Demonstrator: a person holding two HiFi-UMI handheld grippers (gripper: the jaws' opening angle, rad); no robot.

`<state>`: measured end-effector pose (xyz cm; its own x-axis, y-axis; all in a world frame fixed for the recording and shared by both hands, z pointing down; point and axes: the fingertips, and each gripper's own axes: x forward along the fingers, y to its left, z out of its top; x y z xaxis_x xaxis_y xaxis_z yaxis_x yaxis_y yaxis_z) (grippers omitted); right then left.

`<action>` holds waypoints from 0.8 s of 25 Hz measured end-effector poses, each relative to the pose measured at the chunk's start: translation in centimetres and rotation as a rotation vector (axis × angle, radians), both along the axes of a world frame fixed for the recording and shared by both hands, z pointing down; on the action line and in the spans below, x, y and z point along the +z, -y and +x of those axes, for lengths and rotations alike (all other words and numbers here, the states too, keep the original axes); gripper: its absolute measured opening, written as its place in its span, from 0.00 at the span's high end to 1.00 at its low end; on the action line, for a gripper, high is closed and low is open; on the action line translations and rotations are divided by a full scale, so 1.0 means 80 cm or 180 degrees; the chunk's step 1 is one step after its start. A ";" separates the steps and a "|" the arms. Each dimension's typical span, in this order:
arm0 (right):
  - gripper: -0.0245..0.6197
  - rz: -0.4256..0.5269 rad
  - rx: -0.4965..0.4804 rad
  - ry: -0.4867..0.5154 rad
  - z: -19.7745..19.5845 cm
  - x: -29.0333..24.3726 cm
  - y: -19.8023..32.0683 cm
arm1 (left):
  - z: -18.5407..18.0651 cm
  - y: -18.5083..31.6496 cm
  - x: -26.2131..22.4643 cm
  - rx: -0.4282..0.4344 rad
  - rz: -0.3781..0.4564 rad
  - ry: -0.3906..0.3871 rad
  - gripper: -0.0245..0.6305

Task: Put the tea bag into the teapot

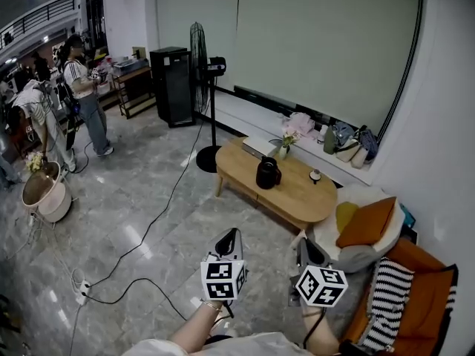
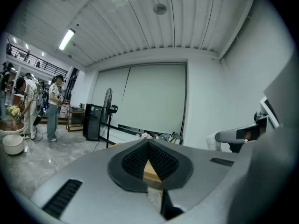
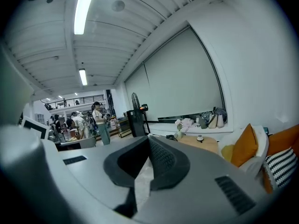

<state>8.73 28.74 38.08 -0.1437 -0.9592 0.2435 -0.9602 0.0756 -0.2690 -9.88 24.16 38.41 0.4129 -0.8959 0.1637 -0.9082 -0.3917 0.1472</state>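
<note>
Open floor (image 1: 141, 199) before low table (image 1: 297, 193); left hand-held gripper (image 1: 233, 233) and right hand-held gripper (image 1: 303, 242) closed, empty

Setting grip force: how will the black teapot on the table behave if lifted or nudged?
Teapot looks squat, so probably hard to tip. Likely rigid and fairly heavy, given its solid dark body. Finish too small to judge.

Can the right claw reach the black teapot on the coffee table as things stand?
Probably not yet: the right claw hangs well short, with open floor between it and the teapot. Nothing blocks the way.
</note>
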 end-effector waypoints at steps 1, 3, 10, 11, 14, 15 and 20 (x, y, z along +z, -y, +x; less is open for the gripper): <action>0.91 -0.0010 0.0009 -0.0010 -0.004 0.002 0.000 | -0.003 0.001 0.001 0.0011 0.0002 0.0002 0.96; 0.91 -0.0032 0.0017 -0.0024 -0.012 0.005 0.001 | -0.010 0.004 0.005 0.0022 -0.0007 0.0006 0.96; 0.91 -0.0169 0.0027 -0.0029 -0.016 0.024 0.011 | -0.017 0.020 0.037 -0.0009 -0.0194 -0.0059 0.96; 0.91 -0.0178 0.0040 -0.0029 -0.014 0.025 0.014 | -0.017 0.023 0.040 -0.0005 -0.0216 -0.0055 0.96; 0.91 -0.0202 0.0081 -0.0011 -0.007 0.029 0.023 | -0.014 0.034 0.045 -0.0005 -0.0252 -0.0044 0.96; 0.91 -0.0208 0.0085 -0.0005 -0.005 0.031 0.027 | -0.012 0.038 0.047 -0.0010 -0.0257 -0.0042 0.96; 0.91 -0.0210 0.0092 0.0019 0.013 0.039 0.063 | 0.002 0.071 0.050 -0.0019 -0.0245 0.0006 0.96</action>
<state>9.80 23.73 41.18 -0.1177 -0.9449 0.3055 -0.9601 0.0297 -0.2781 -9.68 18.45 42.45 0.4071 -0.8832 0.2329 -0.9109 -0.3738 0.1749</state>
